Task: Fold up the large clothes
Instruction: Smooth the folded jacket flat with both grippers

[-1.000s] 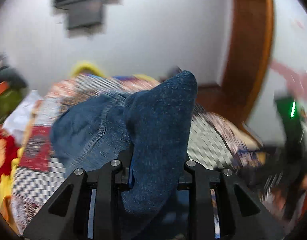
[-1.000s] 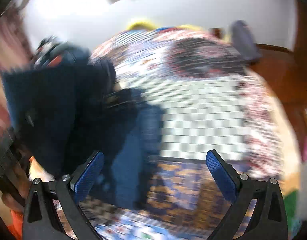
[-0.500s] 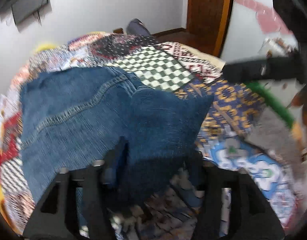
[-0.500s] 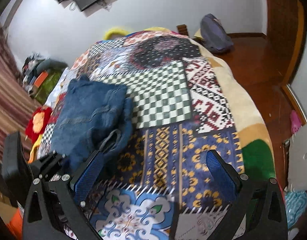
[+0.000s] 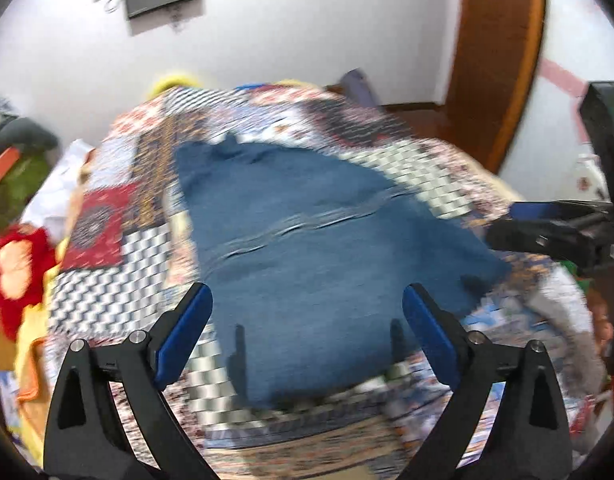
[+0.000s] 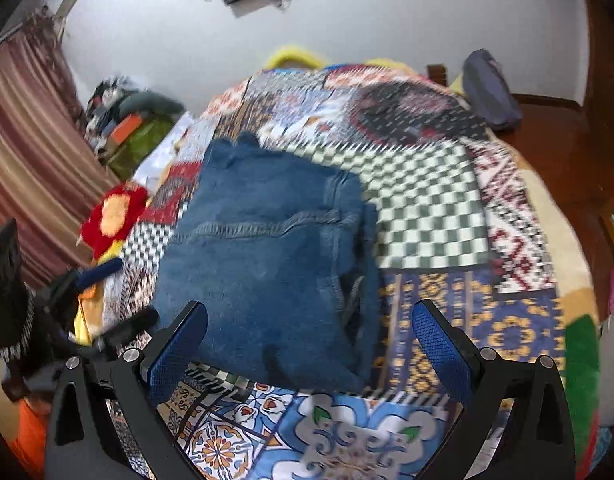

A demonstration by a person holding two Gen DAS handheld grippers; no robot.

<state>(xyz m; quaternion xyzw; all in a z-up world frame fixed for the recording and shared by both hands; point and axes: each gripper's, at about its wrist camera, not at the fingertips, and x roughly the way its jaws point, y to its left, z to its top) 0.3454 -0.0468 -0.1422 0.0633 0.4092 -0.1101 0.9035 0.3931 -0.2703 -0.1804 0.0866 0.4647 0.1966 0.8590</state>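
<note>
Folded blue jeans point(image 5: 327, 248) point(image 6: 267, 264) lie flat on the patchwork bedspread point(image 5: 119, 280) point(image 6: 435, 216). My left gripper point(image 5: 307, 320) hovers over their near edge with its jaws opening wide; the denim lies below them, untouched by the pads. My right gripper point(image 6: 311, 340) also stands open above the near end of the jeans, holding nothing. In the left wrist view the right gripper point(image 5: 547, 220) shows at the far right. In the right wrist view the left gripper point(image 6: 95, 276) shows at the left edge.
A red and orange soft toy point(image 6: 115, 216) and yellow cloth lie by the bed's left side. A green bag with clutter point(image 6: 139, 136) stands by the striped curtain point(image 6: 31, 168). A dark bag point(image 6: 491, 92) sits on the wooden floor at the back right, near the door frame point(image 5: 503, 52).
My left gripper let go of the jeans leg it held raised and its jaws spread wide; the jeans now lie folded flat. Both grippers drew back toward the bed's near edge.
</note>
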